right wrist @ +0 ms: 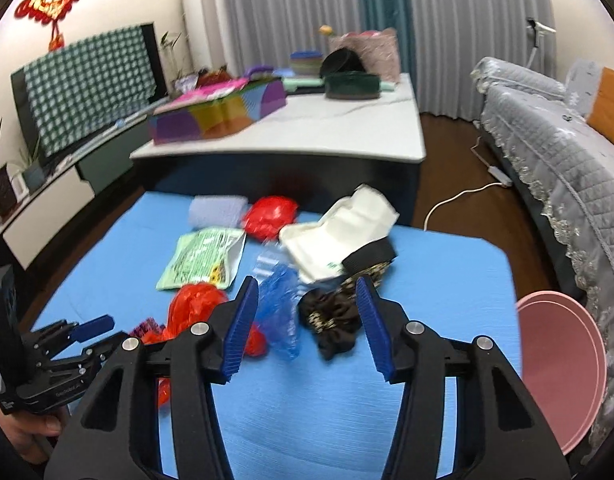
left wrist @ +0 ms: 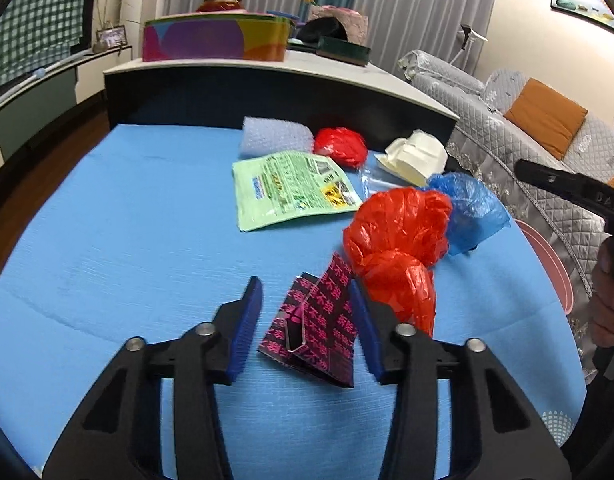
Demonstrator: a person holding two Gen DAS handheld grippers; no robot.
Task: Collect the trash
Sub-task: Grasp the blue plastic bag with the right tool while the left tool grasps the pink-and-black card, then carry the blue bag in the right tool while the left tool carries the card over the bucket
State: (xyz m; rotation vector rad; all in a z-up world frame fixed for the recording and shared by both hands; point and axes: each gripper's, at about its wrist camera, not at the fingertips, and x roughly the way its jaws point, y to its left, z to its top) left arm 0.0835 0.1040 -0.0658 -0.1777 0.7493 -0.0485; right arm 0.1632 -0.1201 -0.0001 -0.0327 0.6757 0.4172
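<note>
While the left gripper stands over the blue cloth-covered table, its jaws part-open, a black-and-pink printed foil wrapper lies between them, touching the right pad; crumpled red plastic bags sit at two o'clock; the right gripper, jaws part-open and empty, frames a dark patterned fabric scrunchie and a crumpled blue plastic bag.

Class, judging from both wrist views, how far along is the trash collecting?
Done: nothing visibly collected. In hand: nothing; the left gripper stands open around the pink wrapper, and the right gripper is open before the dark scrunchie. Left: red bags, blue bag, green packet, all on the mat.
</note>
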